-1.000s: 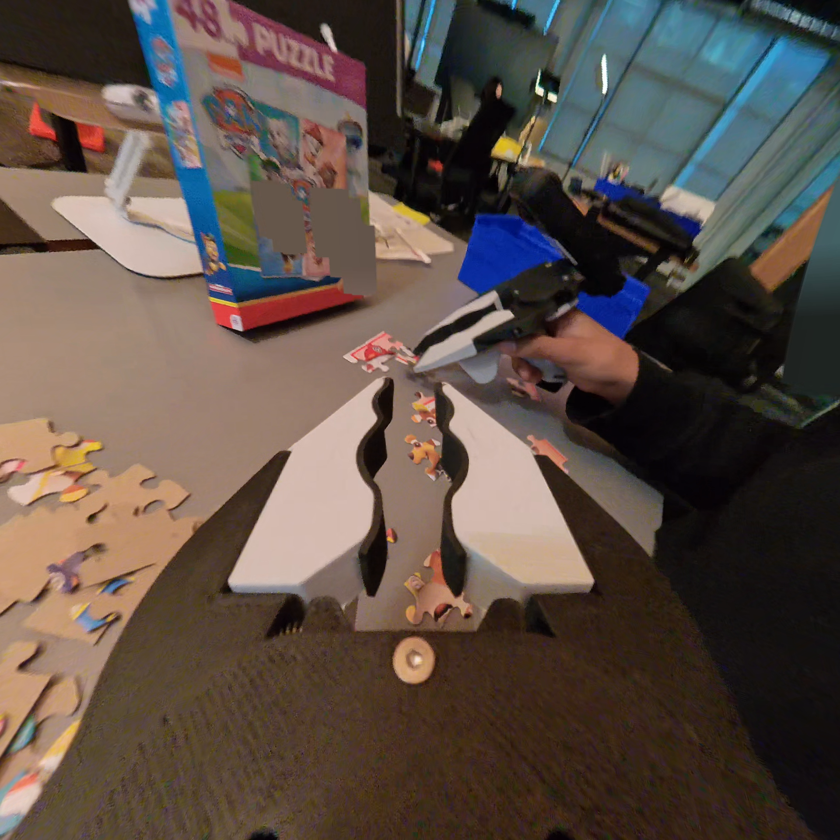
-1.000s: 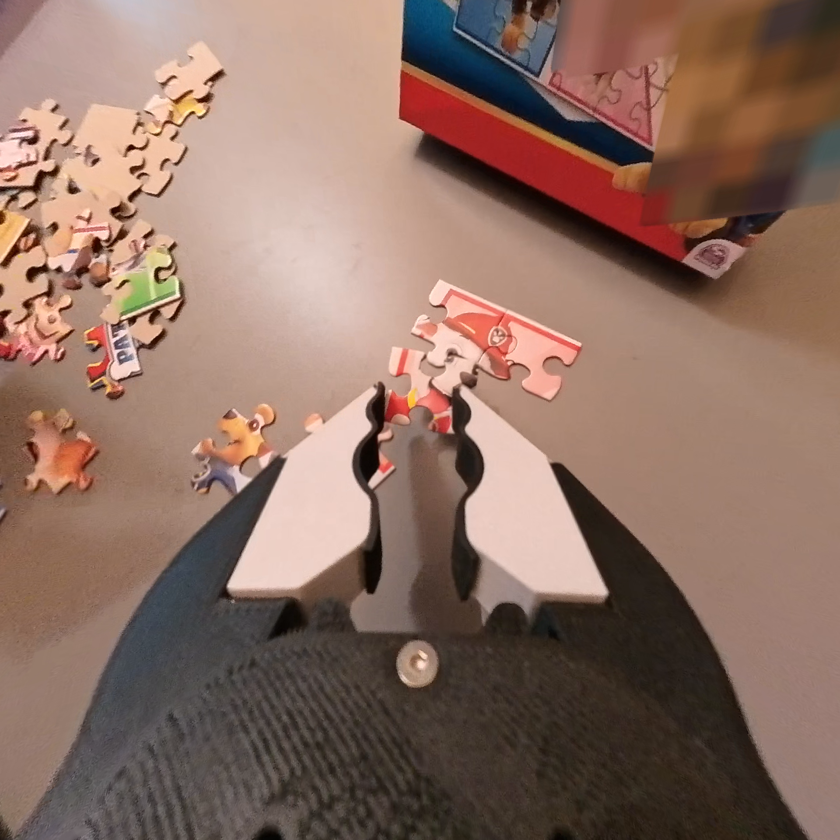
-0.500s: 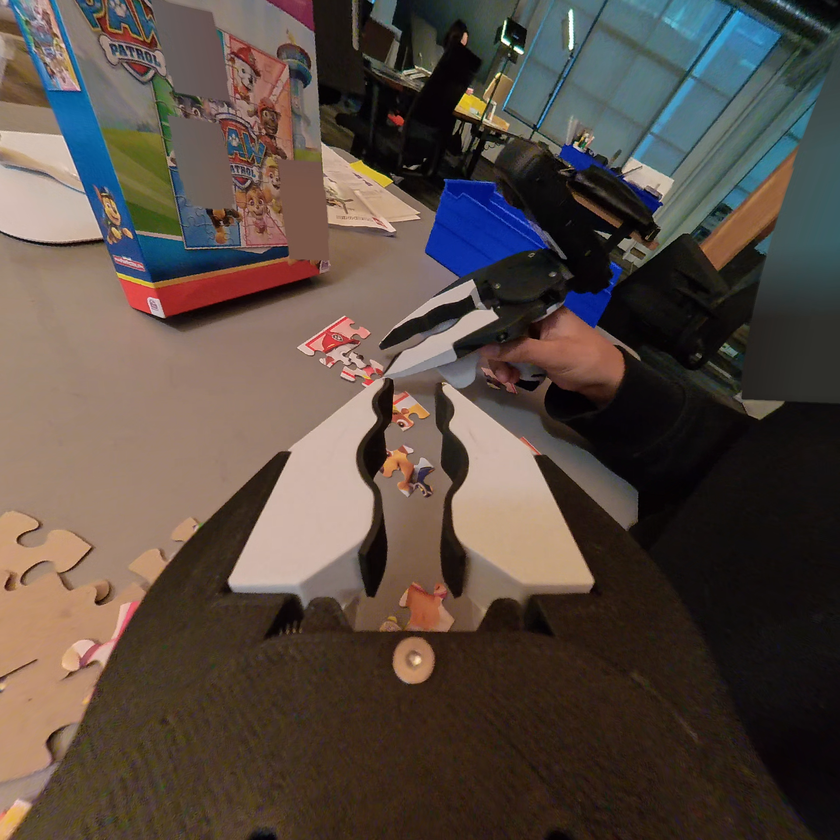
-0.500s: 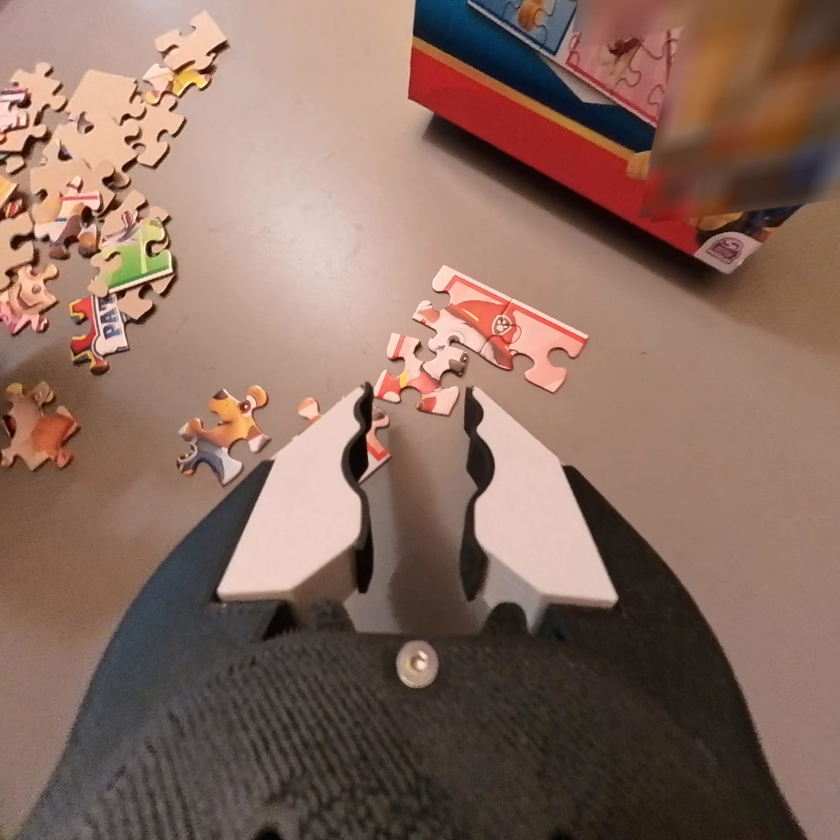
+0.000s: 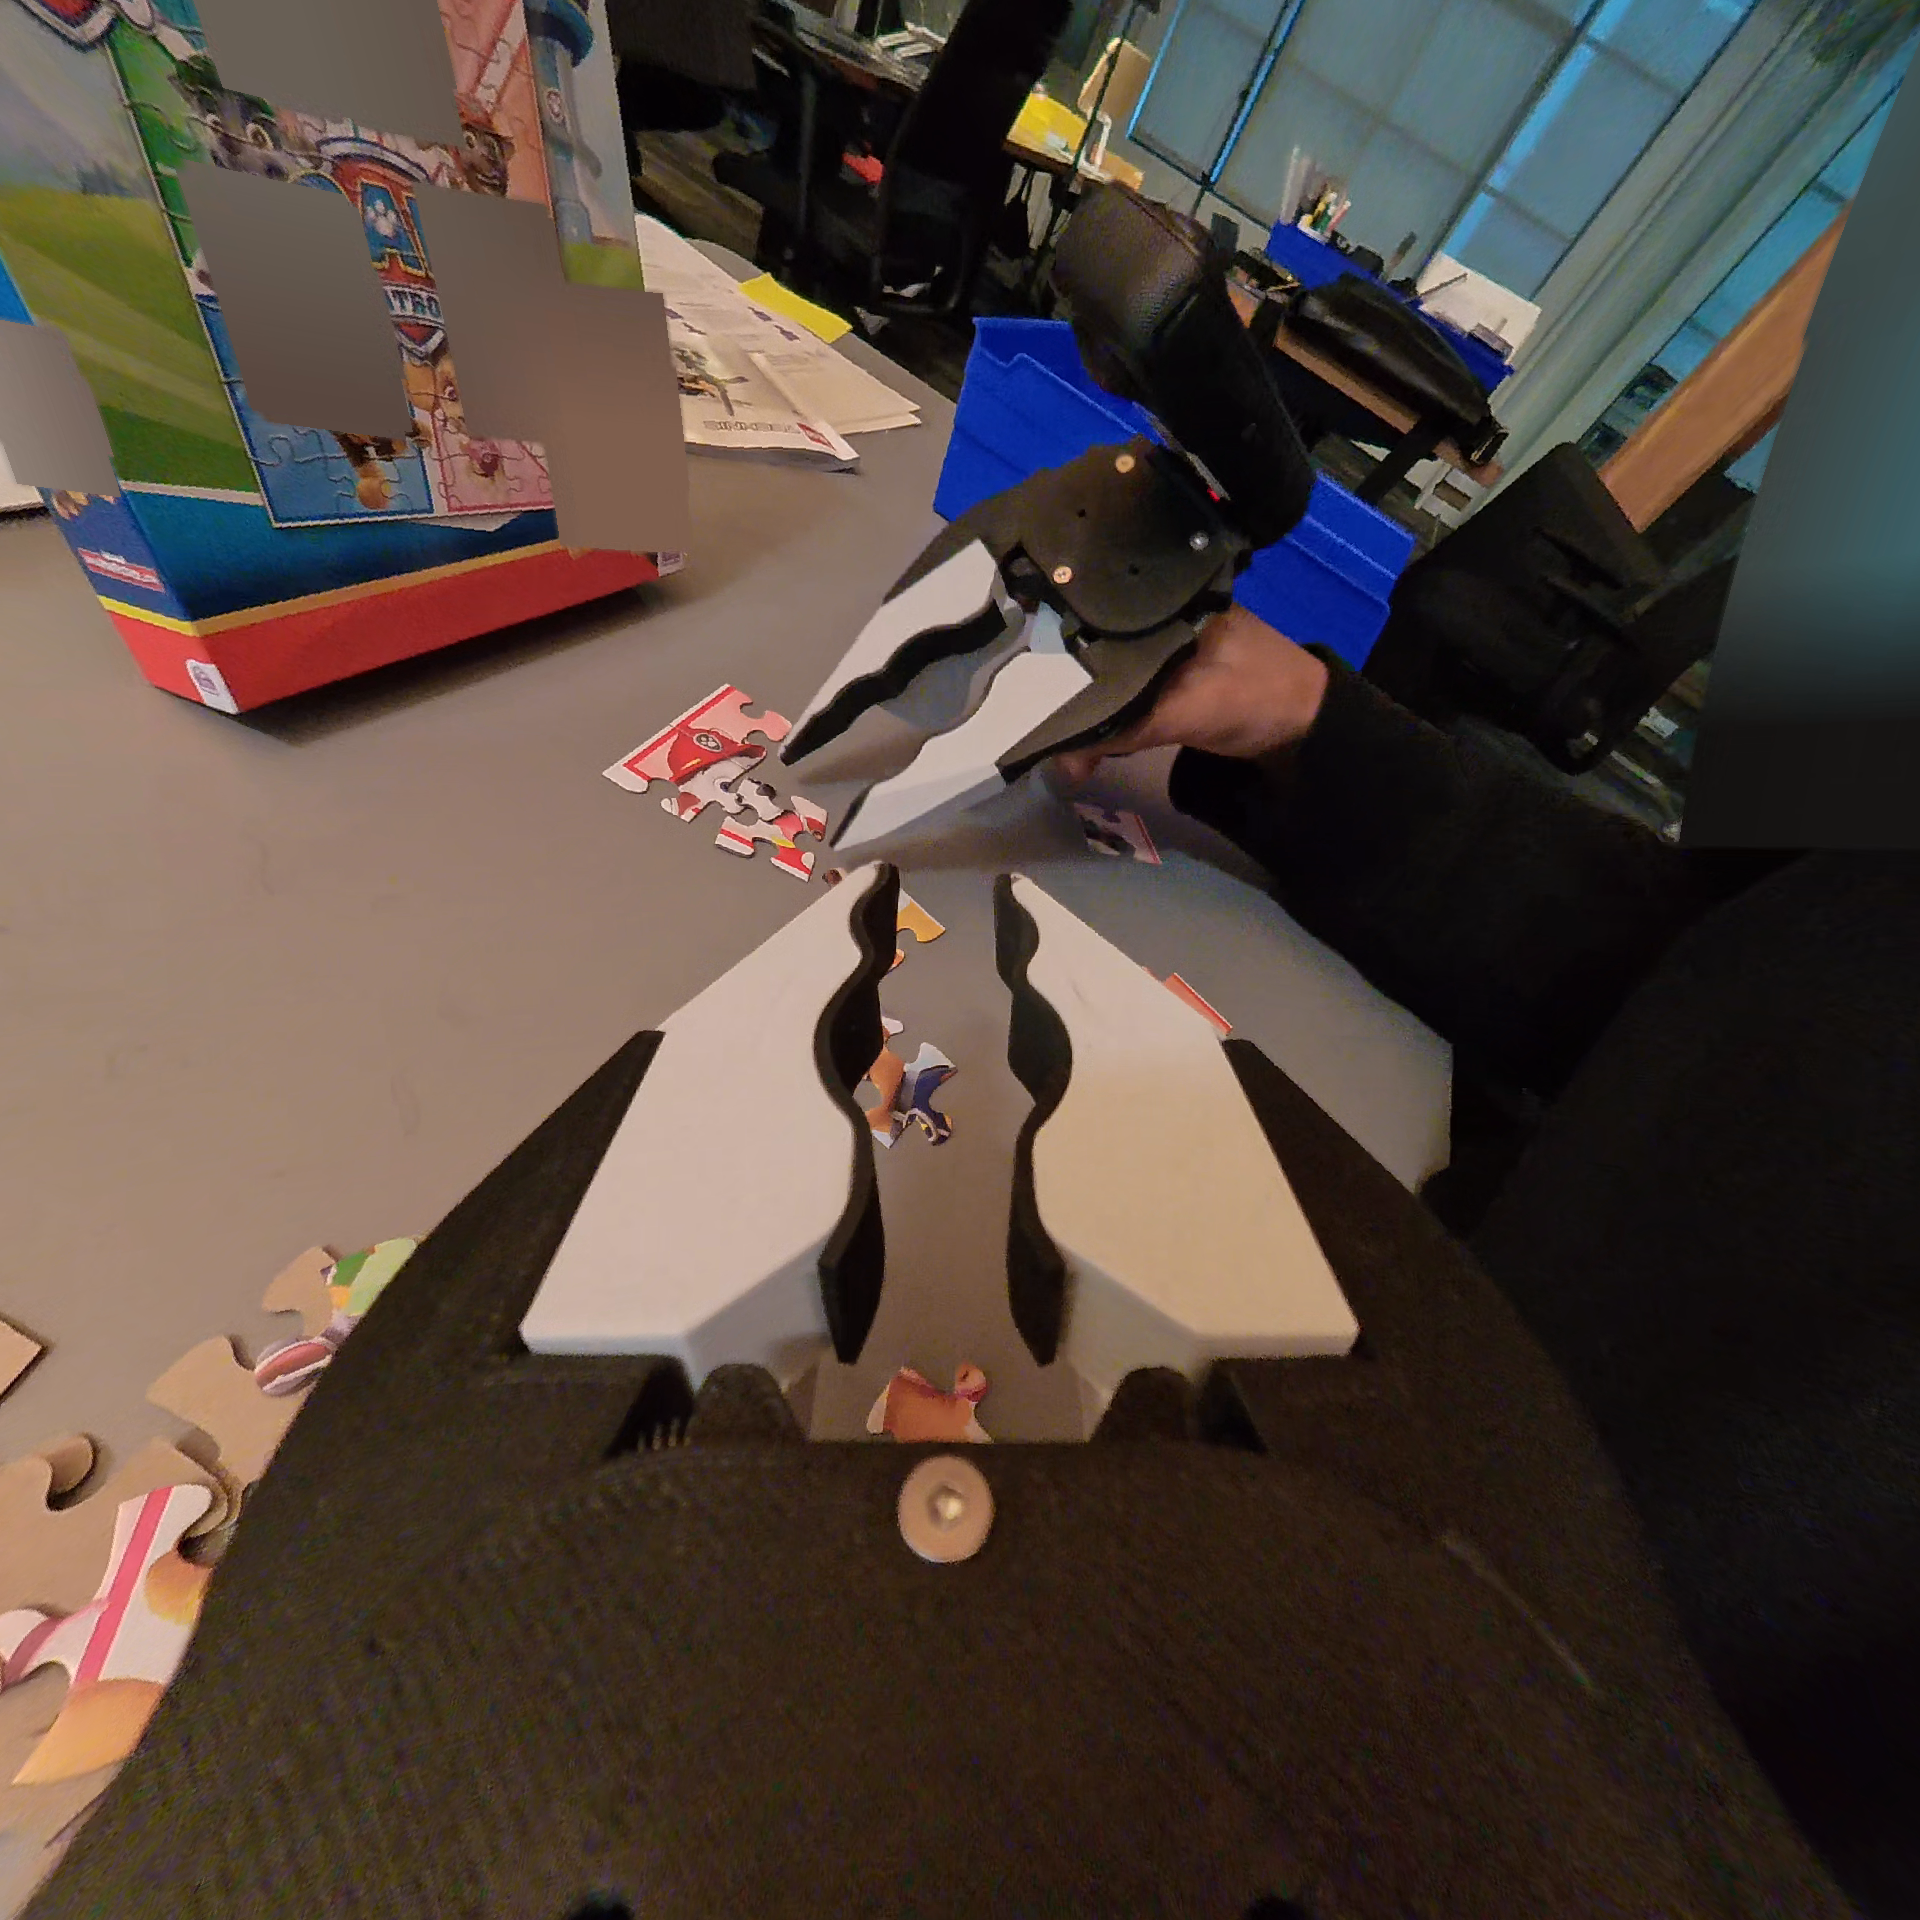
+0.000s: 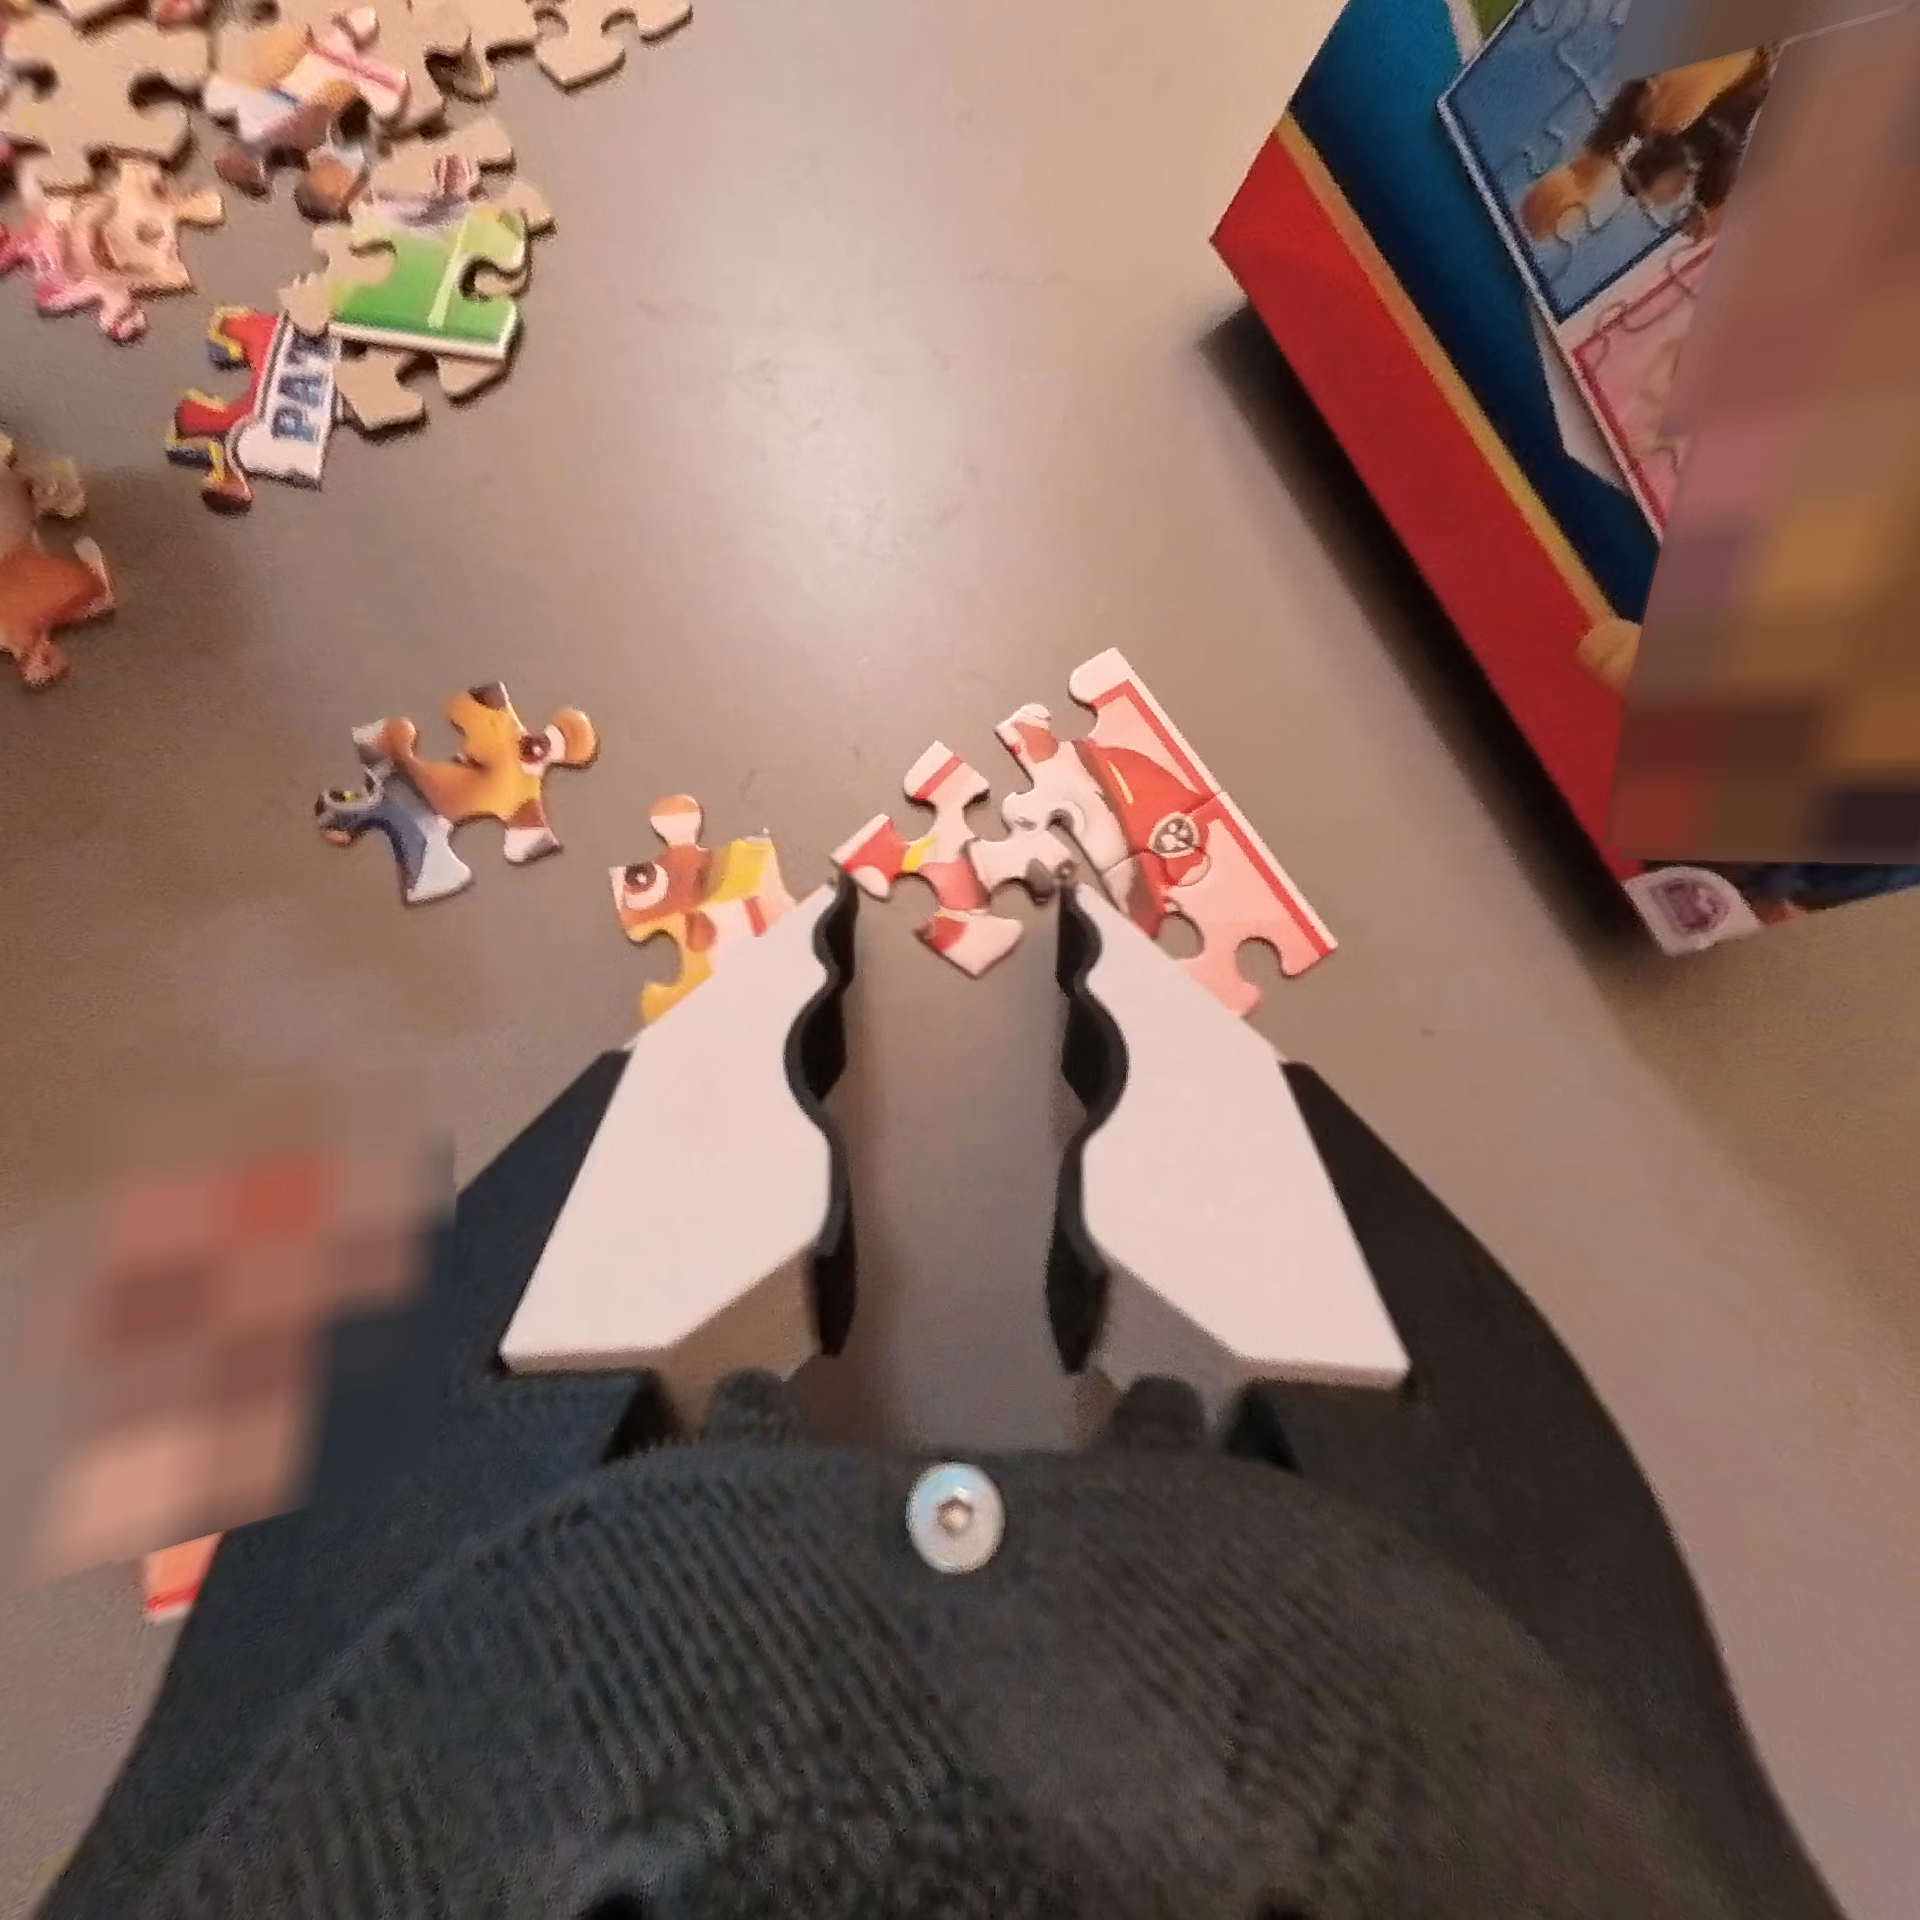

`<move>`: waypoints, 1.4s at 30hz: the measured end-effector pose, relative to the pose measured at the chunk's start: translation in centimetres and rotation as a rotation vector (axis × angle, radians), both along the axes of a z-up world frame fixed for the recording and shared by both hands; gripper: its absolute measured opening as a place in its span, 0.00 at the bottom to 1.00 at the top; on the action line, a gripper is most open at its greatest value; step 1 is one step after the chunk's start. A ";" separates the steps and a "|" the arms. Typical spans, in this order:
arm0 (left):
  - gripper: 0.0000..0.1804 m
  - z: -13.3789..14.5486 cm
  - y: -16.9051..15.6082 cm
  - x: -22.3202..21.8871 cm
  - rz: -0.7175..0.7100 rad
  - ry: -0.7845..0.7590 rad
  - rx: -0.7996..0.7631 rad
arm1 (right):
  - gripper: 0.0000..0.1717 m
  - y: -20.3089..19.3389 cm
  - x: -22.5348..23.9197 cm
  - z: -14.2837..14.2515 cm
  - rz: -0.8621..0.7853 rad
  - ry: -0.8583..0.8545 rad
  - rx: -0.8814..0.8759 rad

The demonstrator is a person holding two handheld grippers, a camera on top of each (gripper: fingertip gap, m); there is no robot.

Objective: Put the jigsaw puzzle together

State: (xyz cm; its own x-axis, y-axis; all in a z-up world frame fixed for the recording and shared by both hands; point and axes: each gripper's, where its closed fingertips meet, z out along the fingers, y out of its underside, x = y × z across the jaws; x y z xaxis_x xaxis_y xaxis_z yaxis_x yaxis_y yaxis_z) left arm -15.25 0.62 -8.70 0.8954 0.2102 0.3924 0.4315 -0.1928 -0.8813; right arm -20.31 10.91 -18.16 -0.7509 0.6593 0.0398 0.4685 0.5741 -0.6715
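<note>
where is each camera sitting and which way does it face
Left wrist view: on the left tool, low over the grey table, facing the box and the room; shows its own open fingers, plus the right tool and hand.
Right wrist view: on the right tool, looking steeply down at the table; shows its own open fingers.
Both share the red puzzle pieces and the box.

Matt grey tabletop (image 6: 831, 436), glossy cardboard puzzle pcs (image 6: 935, 862) w/ raw brown backs, glossy card box (image 5: 343, 582).
</note>
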 end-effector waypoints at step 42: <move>0.09 -1.1 2.4 0.8 -0.055 -0.022 -0.057 | 0.14 0.6 -0.1 -0.8 -0.198 -0.057 -0.092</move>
State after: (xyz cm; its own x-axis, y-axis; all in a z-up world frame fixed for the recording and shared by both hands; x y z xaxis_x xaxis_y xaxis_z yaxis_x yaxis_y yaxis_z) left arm -14.50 3.05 -9.79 0.8975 0.1838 0.4010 0.4381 -0.2658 -0.8587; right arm -20.46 11.54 -19.01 -0.6053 0.7932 -0.0665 0.6051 0.4042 -0.6859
